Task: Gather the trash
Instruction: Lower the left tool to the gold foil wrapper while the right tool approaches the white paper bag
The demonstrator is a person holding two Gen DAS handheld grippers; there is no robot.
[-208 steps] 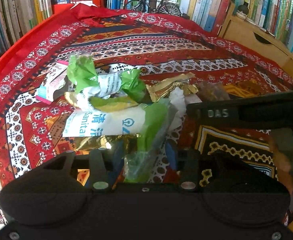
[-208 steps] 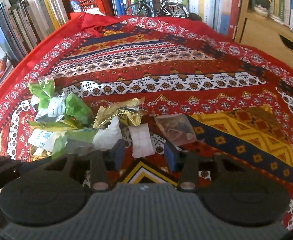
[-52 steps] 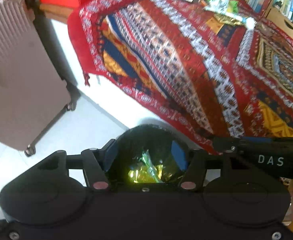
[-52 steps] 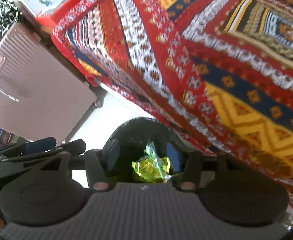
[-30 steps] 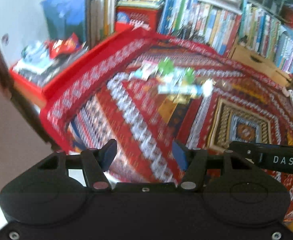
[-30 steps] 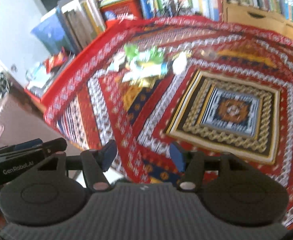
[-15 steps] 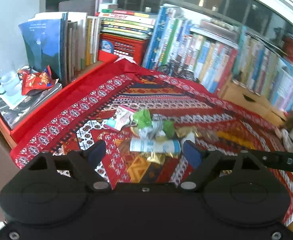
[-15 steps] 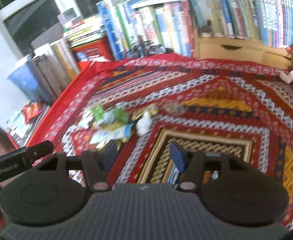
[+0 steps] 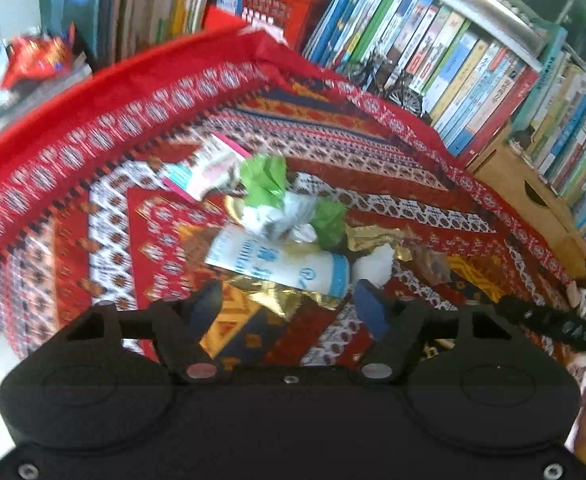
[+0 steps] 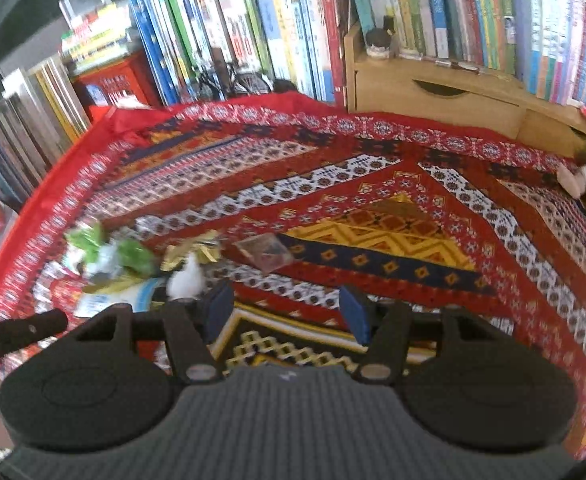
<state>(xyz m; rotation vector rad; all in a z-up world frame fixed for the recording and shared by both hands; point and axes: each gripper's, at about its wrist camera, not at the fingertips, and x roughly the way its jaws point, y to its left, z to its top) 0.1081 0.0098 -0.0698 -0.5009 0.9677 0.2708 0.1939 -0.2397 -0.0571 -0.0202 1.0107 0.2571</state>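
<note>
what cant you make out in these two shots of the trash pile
- Left wrist view: motion blur smears the print on the white and blue packet.
- Left wrist view: the gold foil wrapper lies partly under that packet.
- Right wrist view: the pile's near edge sits behind the right gripper body.
- Right wrist view: the clear wrapper contents are too small to tell.

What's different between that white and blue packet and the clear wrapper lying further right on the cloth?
The white and blue packet is opaque and printed, while the clear wrapper is see-through. The packet lies in the heap, touching gold foil and green wrappers; the clear wrapper lies apart, alone. The packet looks longer; the wrapper is squarish. Both rest on the patterned cloth, with no gripper holding either.
</note>
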